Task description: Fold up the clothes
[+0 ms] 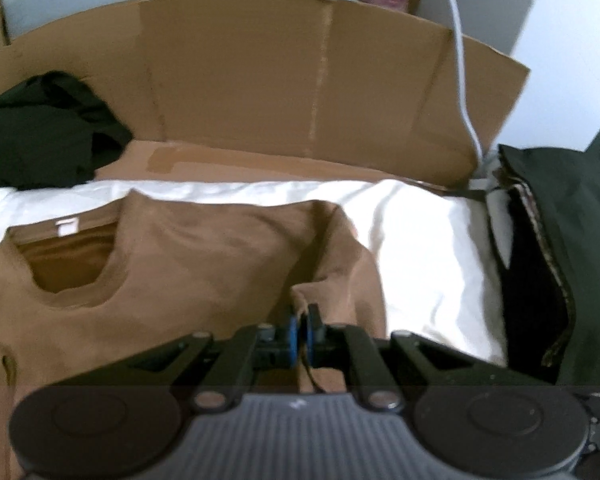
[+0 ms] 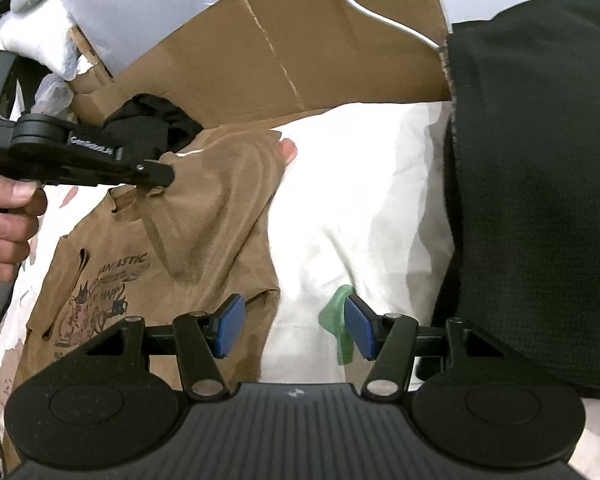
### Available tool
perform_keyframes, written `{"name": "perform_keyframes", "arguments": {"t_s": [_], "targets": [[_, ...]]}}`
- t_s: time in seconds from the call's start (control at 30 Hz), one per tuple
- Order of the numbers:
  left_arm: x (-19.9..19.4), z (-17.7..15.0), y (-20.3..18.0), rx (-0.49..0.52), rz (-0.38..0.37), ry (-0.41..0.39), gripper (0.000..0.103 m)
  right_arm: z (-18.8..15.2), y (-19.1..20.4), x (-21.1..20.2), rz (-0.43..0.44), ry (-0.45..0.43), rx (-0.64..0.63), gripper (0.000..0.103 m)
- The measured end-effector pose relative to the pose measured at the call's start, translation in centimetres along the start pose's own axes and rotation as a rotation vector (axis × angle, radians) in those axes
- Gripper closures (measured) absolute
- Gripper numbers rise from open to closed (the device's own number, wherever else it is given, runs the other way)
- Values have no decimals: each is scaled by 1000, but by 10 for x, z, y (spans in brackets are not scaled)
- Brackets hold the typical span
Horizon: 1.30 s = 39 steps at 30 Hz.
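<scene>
White bedsheet (image 2: pixel 360 184) under a brown T-shirt (image 2: pixel 204 216) — left tongs (image 1: pixel 302 322) clamped on its sleeve, right tongs (image 2: pixel 294 326) apart above its hem. Draw the sleeve inward evenly — keep fabric taut.

Your tongs (image 2: pixel 293 326) are matte black, each with a ribbed dark-grey housing flanked by two round black discs and straight link arms pinned with silver screw heads. The pads (image 2: pixel 230 326) are ribbed, bright blue rectangles. Your left tongs (image 1: pixel 301 326) carry the same blue pads — from the side (image 2: pixel 156 172) they show white lettering on a link arm, too small to read, and a black pistol-style handle.
</scene>
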State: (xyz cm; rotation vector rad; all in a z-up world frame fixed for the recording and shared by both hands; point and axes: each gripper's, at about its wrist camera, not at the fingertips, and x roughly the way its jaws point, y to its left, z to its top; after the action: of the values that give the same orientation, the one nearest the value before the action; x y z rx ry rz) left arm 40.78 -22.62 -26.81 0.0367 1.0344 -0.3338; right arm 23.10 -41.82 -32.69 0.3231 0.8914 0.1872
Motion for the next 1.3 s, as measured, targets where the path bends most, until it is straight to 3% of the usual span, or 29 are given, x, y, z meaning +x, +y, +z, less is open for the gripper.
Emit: {"name": "perform_keyframes", "arguments": {"t_s": [0.3, 0.63, 1.03, 1.3], "targets": [[18, -16, 44, -91, 36, 29, 98, -5, 8, 1, -1, -7, -46, 43], [36, -28, 62, -123, 46, 65, 97, -10, 9, 9, -19, 18, -63, 43], [46, -36, 85, -135, -115, 65, 96, 20, 24, -17, -84, -108, -38, 43], [52, -45, 115, -189, -247, 38, 96, 83, 61, 15, -151, -67, -132, 43]]}}
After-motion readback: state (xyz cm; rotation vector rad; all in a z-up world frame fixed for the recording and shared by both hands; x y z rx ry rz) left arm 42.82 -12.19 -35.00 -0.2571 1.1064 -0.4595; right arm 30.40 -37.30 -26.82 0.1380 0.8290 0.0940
